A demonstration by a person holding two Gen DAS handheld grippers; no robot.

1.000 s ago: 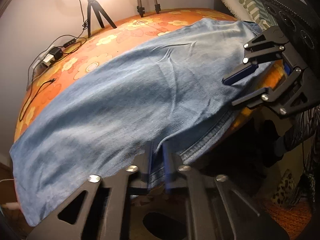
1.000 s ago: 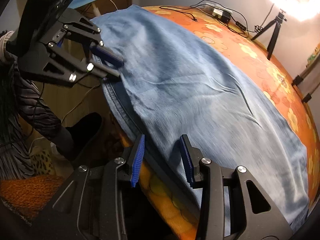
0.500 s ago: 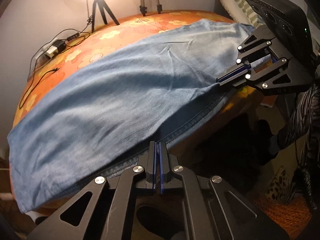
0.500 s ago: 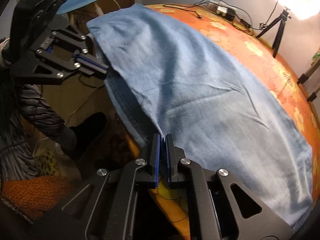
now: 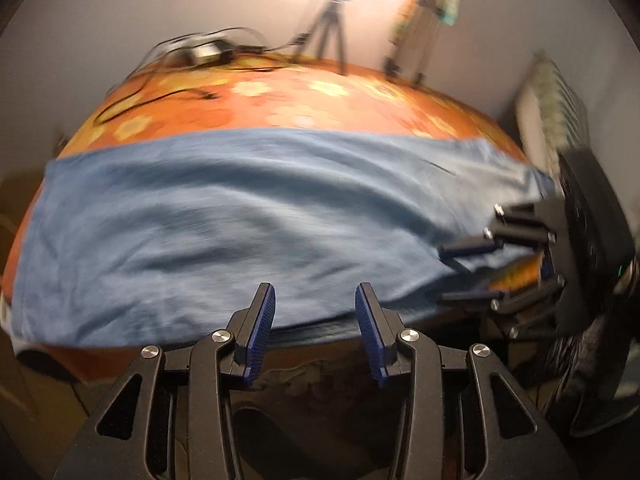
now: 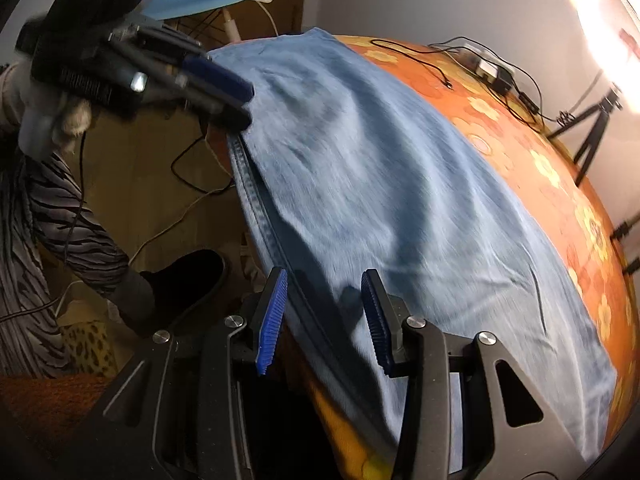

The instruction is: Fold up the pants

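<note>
Because the light-blue denim pants (image 5: pixel 256 220) lie folded lengthwise across the orange flower-patterned surface (image 5: pixel 304 96), they will likely handle as soft, limp, fairly heavy cloth that drapes and sags. Both the left gripper (image 5: pixel 314 312) and right gripper (image 6: pixel 325 312) have just been opening, jaws now apart, pinching nothing, so the thick seamed near edge (image 6: pixel 272 232) looks the surest hold.

Left tongs (image 5: pixel 315 322): black angular frame with triangular cut-outs, round silver screws along the arms, ribbed blue pads (image 5: pixel 261 328) on the inner faces of both fingers. Right tongs (image 6: pixel 323 318): same black frame, same silver screws, same blue ribbed pads (image 6: pixel 273 320). Seen from the right wrist view, left of the right tongs: a sleeve (image 6: pixel 68 216) with grey and black zebra-like stripes, and lower a black shoe (image 6: pixel 188 280). Behind each tongs a flat black housing, blurred.
</note>
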